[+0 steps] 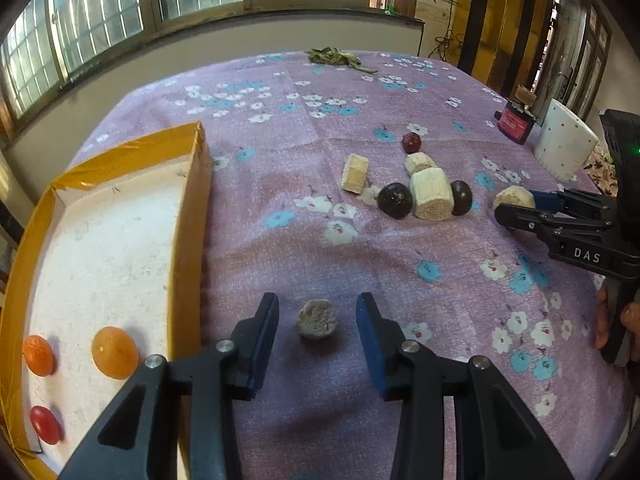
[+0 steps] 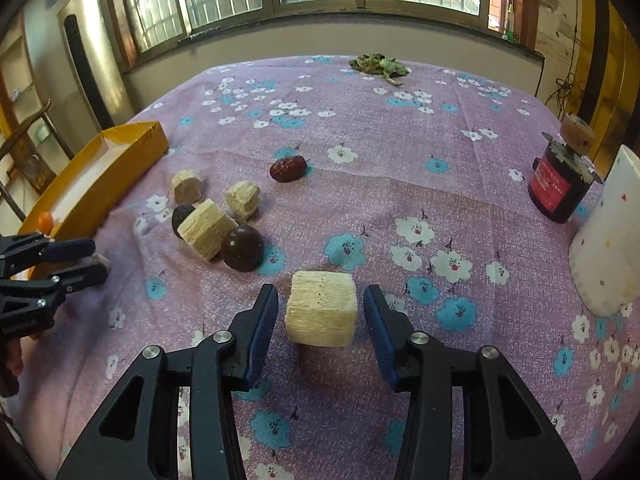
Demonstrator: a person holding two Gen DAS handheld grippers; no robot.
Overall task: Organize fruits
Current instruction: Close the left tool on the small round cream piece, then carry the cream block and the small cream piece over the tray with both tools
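Note:
In the left wrist view my left gripper (image 1: 317, 300) is open astride a small beige chunk (image 1: 318, 319) on the cloth, with a gap on each side. Left of it, the yellow tray (image 1: 188, 216) holds two oranges (image 1: 115, 352) and a red fruit (image 1: 45, 425). My right gripper (image 2: 321, 290) is open around a pale cube-like chunk (image 2: 321, 308), its pads apart from it. Between the two lie two dark round fruits (image 2: 242, 248), a red date (image 2: 288, 169) and three more pale chunks (image 2: 206, 228).
A white cup (image 2: 608, 240) and a red-black can (image 2: 558, 184) stand at the right edge. Dried leaves (image 2: 378, 64) lie at the far end of the flowered purple cloth (image 2: 400, 140). A person's hand (image 1: 628, 320) grips the right tool.

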